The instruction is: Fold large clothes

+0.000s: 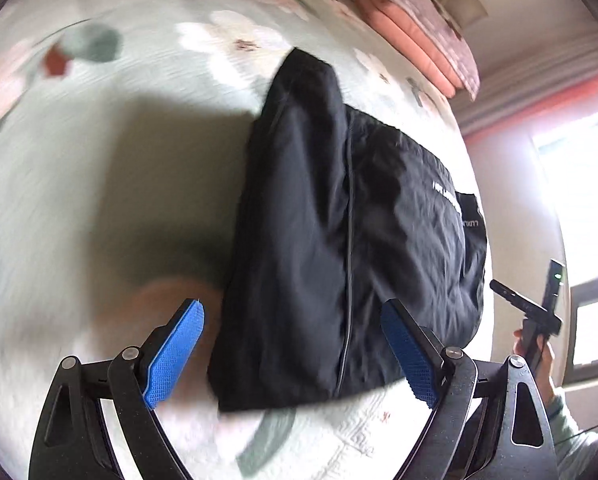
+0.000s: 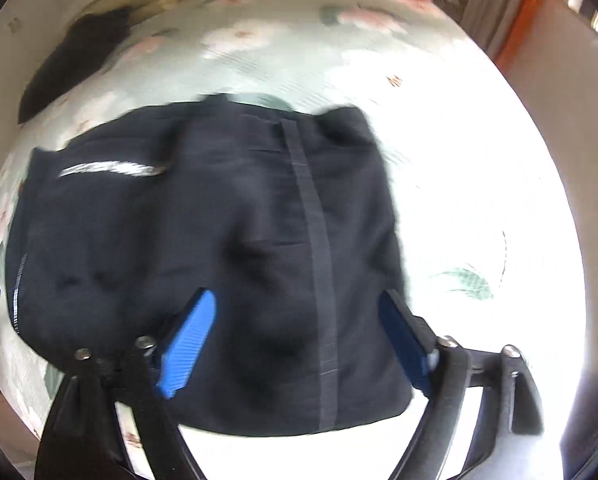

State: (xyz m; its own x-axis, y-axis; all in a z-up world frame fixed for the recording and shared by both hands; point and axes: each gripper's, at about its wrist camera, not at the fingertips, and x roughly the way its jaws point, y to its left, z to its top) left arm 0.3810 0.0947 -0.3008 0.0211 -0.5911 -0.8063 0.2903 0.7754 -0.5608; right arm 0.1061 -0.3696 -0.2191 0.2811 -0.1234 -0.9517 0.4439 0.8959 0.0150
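Black jacket [image 1: 339, 220] lies folded into a compact block on the bed [image 1: 99, 184], on a pale green bedspread printed with white and pink flowers. In the left wrist view it sits toward the bed's right edge, with one narrower folded part reaching up toward the head of the bed. A thin seam line runs along its length. White lettering [image 1: 447, 196] shows on the part nearest that edge; too small and blurred to read. Same jacket in the right wrist view [image 2: 219, 260]: a broad dark block with a grey strip [image 2: 319, 272] running from its far edge to its near edge, and a smeared white mark near its far left corner.

Left gripper [image 1: 293, 354]: jaws wide, blue pads apart, nothing between them. Seen from its own camera, the jacket's near end sits in the gap; cannot tell whether the pads touch the cloth.

Right gripper [image 2: 299, 340]: jaws wide as well, holding nothing, with the jacket's near edge in view between the pads. Contact cannot be judged; the frame is motion-blurred. In the left wrist view this gripper shows as a dark piece past the bed's right edge, in a hand [image 1: 539, 356].

Folded pink bedding [image 1: 419, 24] is stacked at the head of the bed. A second dark cloth [image 2: 75, 56] lies at the far left corner in the right wrist view. A bright window [image 1: 583, 184] stands beyond the right edge.
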